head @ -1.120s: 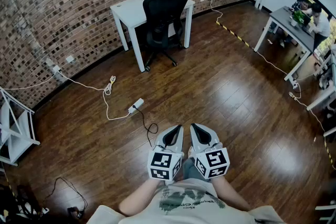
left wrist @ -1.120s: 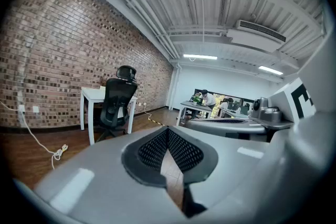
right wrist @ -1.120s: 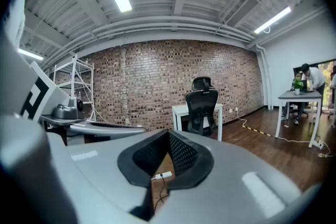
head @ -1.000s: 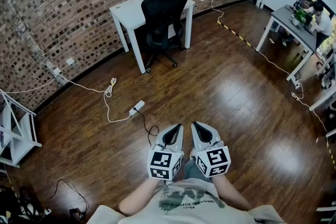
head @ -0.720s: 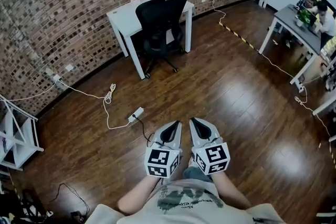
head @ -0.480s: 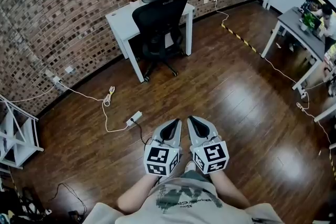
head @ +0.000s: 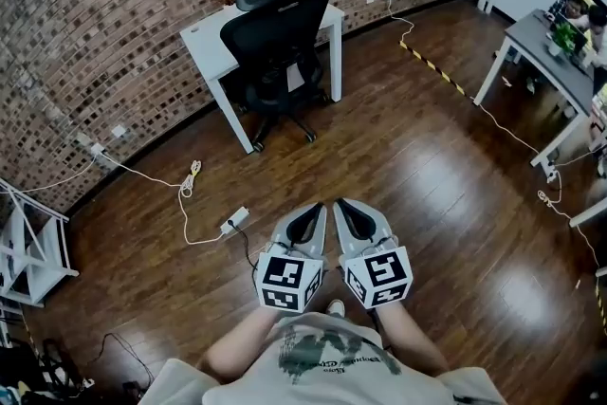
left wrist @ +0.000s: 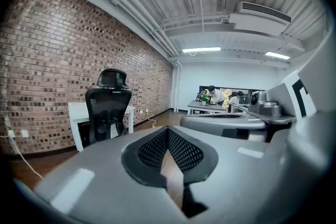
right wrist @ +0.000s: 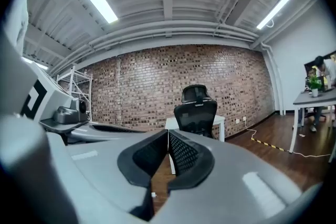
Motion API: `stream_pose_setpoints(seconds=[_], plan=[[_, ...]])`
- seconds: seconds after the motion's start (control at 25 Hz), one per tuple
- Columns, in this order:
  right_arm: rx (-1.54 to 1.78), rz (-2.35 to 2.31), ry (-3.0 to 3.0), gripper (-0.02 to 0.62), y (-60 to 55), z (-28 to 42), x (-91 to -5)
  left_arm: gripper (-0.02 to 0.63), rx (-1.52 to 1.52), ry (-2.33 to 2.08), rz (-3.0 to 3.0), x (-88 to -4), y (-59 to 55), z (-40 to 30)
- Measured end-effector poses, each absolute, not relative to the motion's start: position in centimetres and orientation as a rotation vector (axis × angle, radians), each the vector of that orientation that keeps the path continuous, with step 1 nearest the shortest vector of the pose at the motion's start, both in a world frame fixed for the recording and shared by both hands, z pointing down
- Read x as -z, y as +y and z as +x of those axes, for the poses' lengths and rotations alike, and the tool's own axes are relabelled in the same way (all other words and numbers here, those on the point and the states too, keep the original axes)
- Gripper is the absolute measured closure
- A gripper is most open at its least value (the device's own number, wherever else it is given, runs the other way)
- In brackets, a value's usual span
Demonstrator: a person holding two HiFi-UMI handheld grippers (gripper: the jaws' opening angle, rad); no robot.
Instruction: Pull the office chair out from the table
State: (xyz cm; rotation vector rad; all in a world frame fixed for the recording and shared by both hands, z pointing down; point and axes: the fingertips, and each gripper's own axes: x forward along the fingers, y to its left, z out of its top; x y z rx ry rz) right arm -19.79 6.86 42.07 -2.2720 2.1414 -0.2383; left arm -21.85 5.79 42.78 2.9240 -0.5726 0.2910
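At the floor's left edge stood a white metal shelf (head: 30,247), and from the brick wall a white cable (head: 183,183) ran out to a power strip (head: 233,221) lying on the bare boards, to the left of the line between us and our target. The office chair (head: 275,33) sat at the far edge of the floor, its seat pushed in under the white table (head: 205,41) and its back turned to us, well apart from both tools. We held the left gripper (head: 308,213) and the right gripper (head: 346,209) side by side in front of us, each with its jaws pressed together on nothing. Further right, a yellow-black strip (head: 434,64) crossed the floor toward a grey desk (head: 541,33). We judged the approach not yet finished, and the dangers plain: a foot could catch the loose cable. Jaws left closed would only nudge the backrest, and the chair would roll deeper. Whether the armrests sat below the tabletop we could not quite tell; if so, a skewed pull might hook them or a castor against a table leg.
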Motion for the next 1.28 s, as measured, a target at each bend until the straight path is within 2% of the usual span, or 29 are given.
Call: stream_pose_setpoints(seconds=[0.56, 1.28], plan=[[0.217, -2.328, 2.139, 0.595, 0.2, -11.5, -42.7, 0.592, -0.227, -0.599, 2.926, -42.8, -3.2, -14.2], [0.227, -2.325, 2.250, 0.595, -18.9, -3.1, -41.8, 0.592, -0.152, -0.605, 2.865, -41.9, -21.0, -4.8]])
